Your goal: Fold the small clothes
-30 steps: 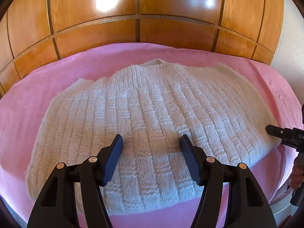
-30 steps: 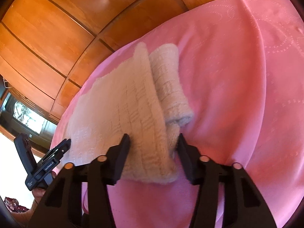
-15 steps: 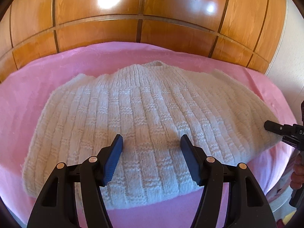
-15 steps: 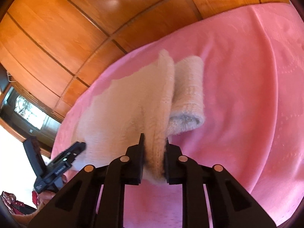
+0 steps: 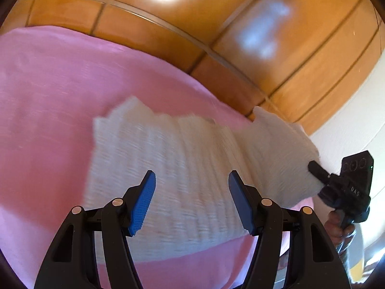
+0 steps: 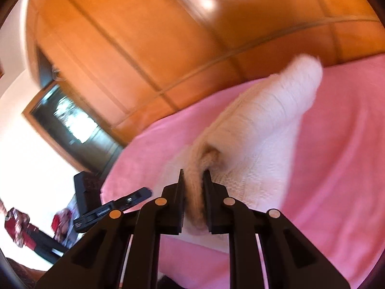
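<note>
Sweater (image 5: 182,168), cream knit, lies mostly flat on the pink bed (image 5: 48,84), with its right edge raised clear of the cover. Your right hand-held gripper (image 6: 194,192) has that edge pinched between its jaws; they are closing, nearly together, with a thick roll of knit bunched between the pads. From that grip the lifted cloth runs forward and slightly to the right, ending in what appears to be a sleeve (image 6: 305,77) hanging beyond it. In the left wrist view the same right hand-held gripper (image 5: 317,171) shows at the far right, fingers buried in the raised corner.

Your left hand-held gripper (image 5: 191,202) stands about half open and holds nothing. The body of the sweater lies directly ahead of and below its fingers, apart from them as far as the blurred frame allows a reading.

Finding on the governing relation: the fold line will run front to back through the body, roughly parallel to the right hand-held gripper's line of sight, and the free cloth lies to the left of that grip. The right hand is the nearer and the only one engaged, so in my judgement the carry across to the left falls to it. The left hand is placed to pin the body or take the near hem.

Risk noted: the bunched grip may drag the whole body sideways.

Wooden panelling (image 5: 288,72) stands behind the bed.
</note>
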### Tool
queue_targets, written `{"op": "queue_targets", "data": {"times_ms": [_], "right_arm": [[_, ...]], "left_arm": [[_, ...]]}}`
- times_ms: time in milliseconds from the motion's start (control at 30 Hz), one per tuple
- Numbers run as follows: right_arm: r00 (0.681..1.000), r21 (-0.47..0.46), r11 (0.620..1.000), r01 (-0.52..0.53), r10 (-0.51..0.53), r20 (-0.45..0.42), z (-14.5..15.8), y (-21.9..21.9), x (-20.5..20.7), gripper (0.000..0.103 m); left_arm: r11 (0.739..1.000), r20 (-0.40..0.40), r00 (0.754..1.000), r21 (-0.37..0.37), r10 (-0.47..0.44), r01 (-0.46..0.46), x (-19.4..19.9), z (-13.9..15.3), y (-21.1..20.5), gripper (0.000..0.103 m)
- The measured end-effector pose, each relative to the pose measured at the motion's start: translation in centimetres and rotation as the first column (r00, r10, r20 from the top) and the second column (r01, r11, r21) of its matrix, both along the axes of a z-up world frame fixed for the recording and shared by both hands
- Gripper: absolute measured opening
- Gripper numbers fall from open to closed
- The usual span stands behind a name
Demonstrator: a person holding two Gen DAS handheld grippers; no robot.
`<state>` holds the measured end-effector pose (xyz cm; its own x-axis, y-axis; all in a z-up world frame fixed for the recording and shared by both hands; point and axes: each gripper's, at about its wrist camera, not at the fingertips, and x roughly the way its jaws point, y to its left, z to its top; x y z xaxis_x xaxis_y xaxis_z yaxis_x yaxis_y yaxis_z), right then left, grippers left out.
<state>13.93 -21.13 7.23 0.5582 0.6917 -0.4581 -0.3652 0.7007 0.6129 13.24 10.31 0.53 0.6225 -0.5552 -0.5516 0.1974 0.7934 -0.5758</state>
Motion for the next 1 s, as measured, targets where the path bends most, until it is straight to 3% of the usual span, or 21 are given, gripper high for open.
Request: {"op": "queue_targets", "data": {"times_ms": [233, 267, 367, 433, 633, 667, 700, 733, 833, 867, 1000], "right_arm": [[0.970, -0.069, 0.969, -0.239, 0.236, -0.056, -3.9, 13.0, 1.3, 0.009], [0.957, -0.079, 0.955, -0.286, 0.281, -0.069, -4.9, 15.0, 1.2, 0.003], [0.942, -0.200, 0.921, -0.335, 0.327, -0.073, -6.9, 18.9, 0.3, 0.000], [0.934, -0.202, 0.912, -0.357, 0.343, -0.099, -8.2, 19.8, 0.2, 0.000], [0.923, -0.216, 0.897, -0.385, 0.378, -0.078, -8.8, 17.6, -2.7, 0.004], [0.926, -0.214, 0.901, -0.378, 0.370, -0.078, -8.8, 16.7, -3.2, 0.009], [0.930, -0.214, 0.905, -0.367, 0.360, -0.075, -8.8, 16.0, -3.5, 0.023], [0.938, -0.216, 0.913, -0.346, 0.340, -0.066, -8.7, 14.8, -4.0, 0.028], [0.961, -0.222, 0.935, -0.276, 0.266, -0.075, -9.0, 11.4, -4.9, 0.034], [0.971, -0.224, 0.945, -0.239, 0.228, -0.075, -9.1, 10.0, -5.3, 0.042], [0.994, -0.216, 0.972, -0.096, 0.080, -0.079, -9.4, 4.8, -6.1, 0.054]], "left_arm": [[0.981, -0.053, 0.998, -0.190, 0.026, -0.036, 0.2, -0.6, 5.6, 0.062], [0.972, -0.067, 0.997, -0.230, 0.024, -0.039, 0.3, -0.9, 6.1, 0.062], [0.960, -0.082, 0.997, -0.279, 0.008, -0.031, 0.4, -1.2, 6.9, 0.064], [0.958, -0.109, 0.994, -0.286, 0.000, -0.031, 0.9, -1.7, 6.6, 0.069], [0.955, -0.143, 0.989, -0.297, -0.040, -0.004, 2.4, -2.2, 4.7, 0.069], [0.953, -0.146, 0.988, -0.302, -0.055, 0.008, 2.9, -2.2, 3.8, 0.069], [0.953, -0.149, 0.987, -0.304, -0.064, 0.016, 3.2, -2.2, 3.4, 0.072], [0.953, -0.153, 0.986, -0.304, -0.071, 0.022, 3.6, -2.3, 2.7, 0.075], [0.958, -0.185, 0.978, -0.283, -0.102, 0.046, 5.0, -3.0, 0.5, 0.077], [0.960, -0.198, 0.974, -0.276, -0.107, 0.049, 5.4, -3.3, 0.0, 0.077], [0.959, -0.231, 0.962, -0.272, -0.145, 0.079, 6.8, -4.3, -2.6, 0.076]]}}
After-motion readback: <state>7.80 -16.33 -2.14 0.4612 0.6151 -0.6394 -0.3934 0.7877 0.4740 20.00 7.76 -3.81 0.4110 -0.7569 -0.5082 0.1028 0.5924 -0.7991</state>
